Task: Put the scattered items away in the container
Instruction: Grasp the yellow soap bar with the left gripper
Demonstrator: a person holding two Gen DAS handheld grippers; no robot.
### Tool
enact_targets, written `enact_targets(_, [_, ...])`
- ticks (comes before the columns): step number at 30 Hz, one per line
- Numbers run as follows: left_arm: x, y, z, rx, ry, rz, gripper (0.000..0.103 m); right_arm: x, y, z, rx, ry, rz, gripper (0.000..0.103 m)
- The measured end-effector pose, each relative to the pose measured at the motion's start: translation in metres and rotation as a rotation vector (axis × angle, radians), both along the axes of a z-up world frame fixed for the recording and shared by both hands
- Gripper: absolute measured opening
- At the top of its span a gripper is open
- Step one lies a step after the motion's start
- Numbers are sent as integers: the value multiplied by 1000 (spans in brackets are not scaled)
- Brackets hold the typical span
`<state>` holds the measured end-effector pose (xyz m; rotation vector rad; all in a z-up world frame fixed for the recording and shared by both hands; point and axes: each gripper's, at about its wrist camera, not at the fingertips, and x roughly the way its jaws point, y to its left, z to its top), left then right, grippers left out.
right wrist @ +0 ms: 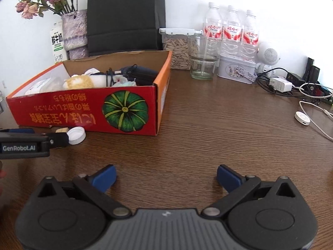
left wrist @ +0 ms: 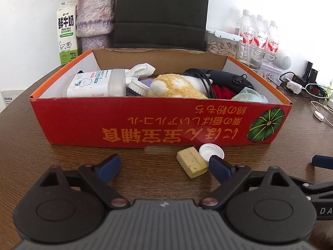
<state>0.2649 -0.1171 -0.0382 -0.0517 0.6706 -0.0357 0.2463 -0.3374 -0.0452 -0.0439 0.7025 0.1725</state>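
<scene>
A red cardboard box point(left wrist: 116, 123) point(right wrist: 87, 114) stands on the wooden table, holding a white bottle point(left wrist: 95, 83), a yellow plush toy point(left wrist: 179, 86), a black corded device point(left wrist: 220, 76) and other items. A yellow sponge block point(left wrist: 191, 162) and a white cap point(left wrist: 211, 151) point(right wrist: 76, 135) lie on the table just in front of the box. My left gripper point(left wrist: 165, 167) is open and empty, its right finger beside the sponge. My right gripper point(right wrist: 166, 178) is open and empty over bare table, right of the box.
A vase point(left wrist: 95, 18), milk carton point(left wrist: 66, 33), black chair back point(left wrist: 162, 12), seed jar point(right wrist: 177, 50), glass point(right wrist: 203, 62), three water bottles point(right wrist: 231, 29), a tin point(right wrist: 237, 67) and chargers with cables point(right wrist: 291, 87) line the back and right.
</scene>
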Motion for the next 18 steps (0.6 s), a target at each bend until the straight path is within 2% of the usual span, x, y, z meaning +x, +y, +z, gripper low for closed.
enact_targets(5, [-1,7,0,-11,-3,21,94,0,1,0,-1,0,3,103])
enact_targets(11, [1,10,1,14,1,43,91,0,1,0,0,0,3,103])
enact_targets(14, [1,4,2,35,-6,10,77,1,2,1,-1,0,6,103])
enact_targets(16, [0,-1,3,41,-15,-19,59,0,3,1,-1,0,13,103])
enact_targets(18, [1,-4,3,37,-21,-41,47,0,4,1,-1,0,18,103])
